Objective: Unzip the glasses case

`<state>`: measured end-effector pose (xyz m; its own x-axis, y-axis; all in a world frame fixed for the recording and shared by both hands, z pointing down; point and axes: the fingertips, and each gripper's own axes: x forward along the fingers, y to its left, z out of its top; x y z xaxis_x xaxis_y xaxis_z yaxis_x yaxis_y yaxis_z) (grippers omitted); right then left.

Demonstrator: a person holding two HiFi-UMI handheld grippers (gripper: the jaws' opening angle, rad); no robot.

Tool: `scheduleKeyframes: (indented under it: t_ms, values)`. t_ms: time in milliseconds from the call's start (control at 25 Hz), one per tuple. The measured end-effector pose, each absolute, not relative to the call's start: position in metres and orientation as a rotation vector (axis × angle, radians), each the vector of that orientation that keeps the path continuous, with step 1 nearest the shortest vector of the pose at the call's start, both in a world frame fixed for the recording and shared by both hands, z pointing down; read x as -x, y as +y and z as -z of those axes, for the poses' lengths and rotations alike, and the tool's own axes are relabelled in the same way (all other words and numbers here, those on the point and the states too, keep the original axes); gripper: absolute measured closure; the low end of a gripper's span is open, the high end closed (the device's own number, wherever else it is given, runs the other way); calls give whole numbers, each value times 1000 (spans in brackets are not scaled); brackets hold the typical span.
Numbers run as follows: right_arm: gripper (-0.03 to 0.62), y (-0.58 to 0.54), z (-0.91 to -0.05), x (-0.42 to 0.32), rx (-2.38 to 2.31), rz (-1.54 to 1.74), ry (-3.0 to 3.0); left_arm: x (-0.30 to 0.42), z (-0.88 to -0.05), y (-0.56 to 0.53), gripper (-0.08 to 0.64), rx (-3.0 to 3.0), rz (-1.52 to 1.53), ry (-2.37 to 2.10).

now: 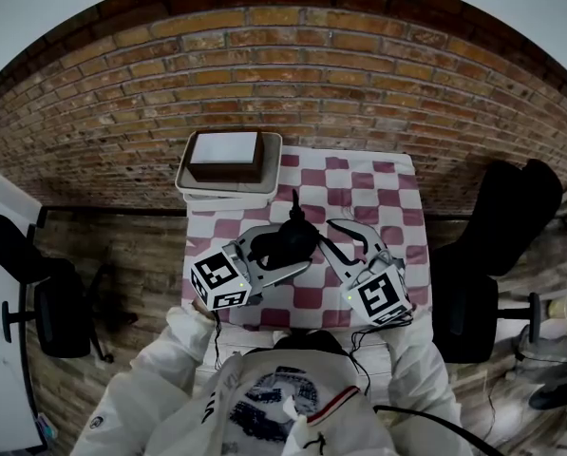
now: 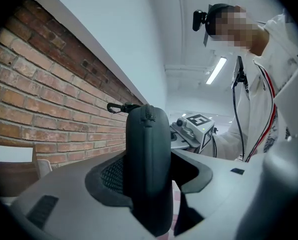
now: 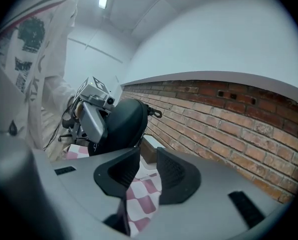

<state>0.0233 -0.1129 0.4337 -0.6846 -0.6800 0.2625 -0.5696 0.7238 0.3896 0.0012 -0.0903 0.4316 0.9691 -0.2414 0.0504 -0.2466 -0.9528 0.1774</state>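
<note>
A black glasses case (image 1: 290,238) is held up over the checked table, with my left gripper (image 1: 285,252) shut on it. In the left gripper view the case (image 2: 148,164) stands on edge between the jaws, its zip (image 2: 148,115) running closed over the top and a small clip (image 2: 118,107) sticking out at the far end. My right gripper (image 1: 336,232) is just right of the case, open, with nothing between its jaws. In the right gripper view its open gripper (image 3: 148,171) points past the case (image 3: 120,124), which sits a short way ahead and to the left.
A white tray (image 1: 192,184) holding a brown box (image 1: 226,156) stands at the table's back left. The pink-and-white checked cloth (image 1: 383,190) covers the table. Black chairs stand at the left (image 1: 60,312) and right (image 1: 497,255). A brick wall (image 3: 228,119) runs beyond.
</note>
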Motion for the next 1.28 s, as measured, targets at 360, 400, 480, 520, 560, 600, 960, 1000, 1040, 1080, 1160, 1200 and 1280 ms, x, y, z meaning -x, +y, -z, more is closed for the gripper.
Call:
scheduleKeyframes:
  t_ms: [360, 400, 480, 520, 560, 600, 960, 1000, 1040, 1080, 1160, 1200, 1280]
  values:
    - [497, -109, -450, -25, -968, 397, -2536, -7, -435, -88, 311, -3021, -284, -258]
    - [497, -109, -451, -25, -974, 388, -2546, -8, -436, -88, 311, -3028, -320, -251]
    - [498, -110, -452, -26, -984, 379, -2565, -7, -438, -91, 311, -3035, -377, -244]
    - [498, -111, -452, -26, -991, 379, -2572, -7, -438, -93, 311, -3035, -400, -243]
    - [499, -111, -452, -25, -999, 379, -2577, -6, -439, -94, 311, -3035, -426, -240]
    - [499, -112, -453, -26, -1008, 380, -2578, -6, -441, -94, 311, -3037, -455, -237]
    - [499, -113, -456, -29, -1065, 368, -2588, -7, -450, -98, 311, -3034, -583, -219]
    - [500, -114, -456, -29, -1074, 371, -2584, -7, -451, -99, 311, -3030, -588, -219]
    - [505, -114, -456, -30, -1088, 372, -2585, -7, -453, -99, 311, -3026, -592, -216]
    - [511, -114, -457, -30, -1103, 371, -2588, -8, -454, -98, 311, -3023, -597, -210]
    - [526, -115, -458, -30, -1127, 376, -2588, -8, -457, -97, 311, -3022, -613, -198]
    - [536, -115, -458, -29, -1134, 377, -2587, -8, -458, -97, 311, -3023, -619, -195]
    - [545, -115, -459, -29, -1138, 377, -2585, -8, -458, -98, 311, -3022, -616, -193]
